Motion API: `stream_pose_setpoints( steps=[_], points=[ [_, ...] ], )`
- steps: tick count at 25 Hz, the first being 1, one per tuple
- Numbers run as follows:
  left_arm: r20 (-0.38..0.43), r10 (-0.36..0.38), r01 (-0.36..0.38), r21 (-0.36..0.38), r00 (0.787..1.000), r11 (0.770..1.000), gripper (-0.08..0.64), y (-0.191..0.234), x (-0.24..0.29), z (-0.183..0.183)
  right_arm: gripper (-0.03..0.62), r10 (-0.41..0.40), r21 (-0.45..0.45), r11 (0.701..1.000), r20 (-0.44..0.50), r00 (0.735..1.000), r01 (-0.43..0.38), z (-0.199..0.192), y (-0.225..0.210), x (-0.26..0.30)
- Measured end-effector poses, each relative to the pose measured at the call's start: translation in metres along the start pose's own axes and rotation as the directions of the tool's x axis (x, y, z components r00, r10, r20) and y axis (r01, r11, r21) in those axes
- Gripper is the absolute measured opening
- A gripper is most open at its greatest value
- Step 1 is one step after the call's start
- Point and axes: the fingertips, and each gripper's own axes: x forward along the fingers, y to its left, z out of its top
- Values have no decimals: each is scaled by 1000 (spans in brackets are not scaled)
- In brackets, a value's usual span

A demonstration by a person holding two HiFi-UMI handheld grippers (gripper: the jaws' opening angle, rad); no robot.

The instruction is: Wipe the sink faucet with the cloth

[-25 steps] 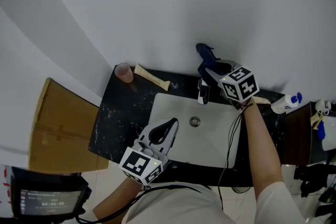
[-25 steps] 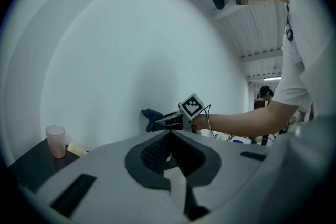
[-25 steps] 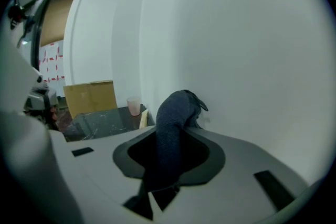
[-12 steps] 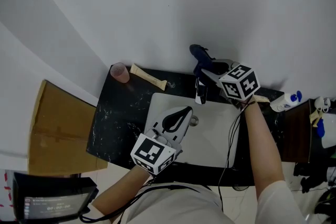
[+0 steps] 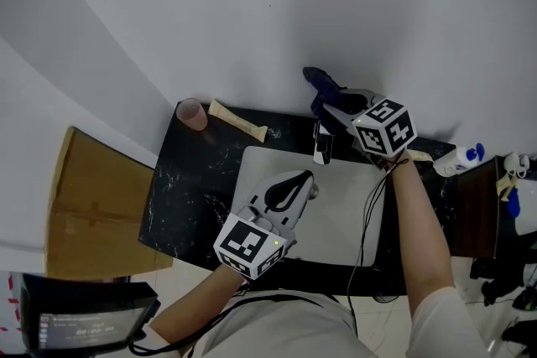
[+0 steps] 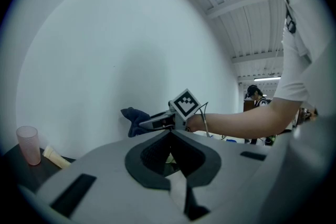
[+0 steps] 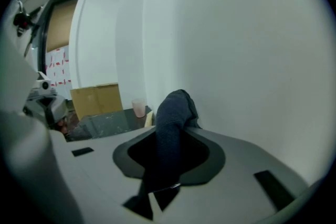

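Cloth, dark blue, soft and bunched, sits clamped in the right gripper near the white wall, just behind and above the short chrome faucet, which stands at the back rim of the smooth white basin. Left gripper, jaws closed on nothing, hovers over the basin, farther from the faucet than its partner.

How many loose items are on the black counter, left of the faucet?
2: a pink translucent plastic cup at the back left corner, and a cream tube lying beside it, to its right.
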Motion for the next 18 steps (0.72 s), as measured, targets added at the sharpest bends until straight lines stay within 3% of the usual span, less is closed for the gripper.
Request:
stream_pose_setpoints(
  steps=[3, 7, 10, 14, 18],
  points=[
    [-2, 3, -3, -6, 1000, 1000, 0, 2, -1, -2, 109, 84, -49, 995, -17, 996, -85, -6, 34, -13],
    [-8, -2, 2, -13, 1000, 1000, 0, 3, 2, -6, 109, 99, -47, 994, -17, 995, -99, -8, 34, -12],
    [-7, -5, 5, -16, 1000, 1000, 0, 1, 3, -5, 109, 47, -21, 999, -3, 999, -47, -2, 12, -1],
    [-11, -4, 4, -19, 1000, 1000, 0, 0, 5, -5, 109, -83, 4, 997, 3, 997, 83, 5, -33, 17],
    [-15, -4, 4, -24, 1000, 1000, 0, 2, 7, -8, 109, -108, 37, 994, 8, 994, 107, 6, -50, 26]
  ],
)
